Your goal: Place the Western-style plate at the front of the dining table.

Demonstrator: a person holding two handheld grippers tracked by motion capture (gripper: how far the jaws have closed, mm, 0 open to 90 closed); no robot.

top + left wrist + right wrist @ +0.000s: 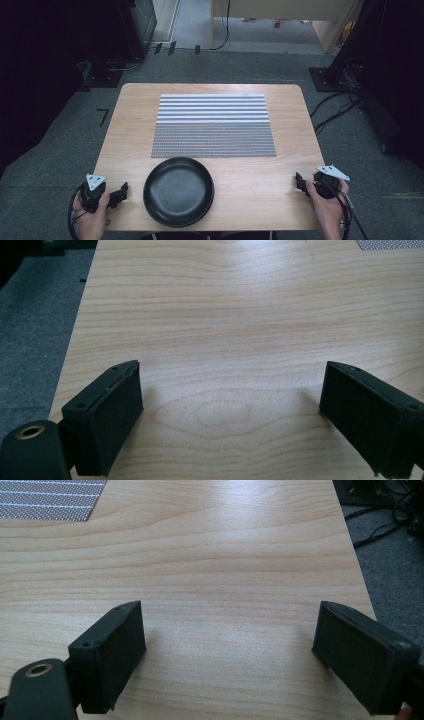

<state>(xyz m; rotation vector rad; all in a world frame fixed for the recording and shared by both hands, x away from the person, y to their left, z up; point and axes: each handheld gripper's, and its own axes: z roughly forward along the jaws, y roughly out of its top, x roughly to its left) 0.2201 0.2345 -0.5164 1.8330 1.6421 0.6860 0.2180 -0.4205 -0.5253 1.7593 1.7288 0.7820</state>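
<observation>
A black round plate [178, 190] lies near the front edge of the wooden table [125, 125], just below a grey and white striped placemat [213, 125]. My left gripper [121, 192] rests at the table's front left corner, left of the plate, a hand around it. Its jaws stand wide open over bare wood [227, 375] with nothing between them. My right gripper [300, 182] sits at the front right corner, also held in a hand. Its jaws are wide open over bare wood [230, 615], a corner of the placemat [50, 500] far off.
Grey carpet [60, 165] surrounds the table. Cables [332, 107] trail on the floor to the right, and dark stands and equipment [120, 40] sit behind the table's far left. A light wooden cabinet [280, 15] stands at the back.
</observation>
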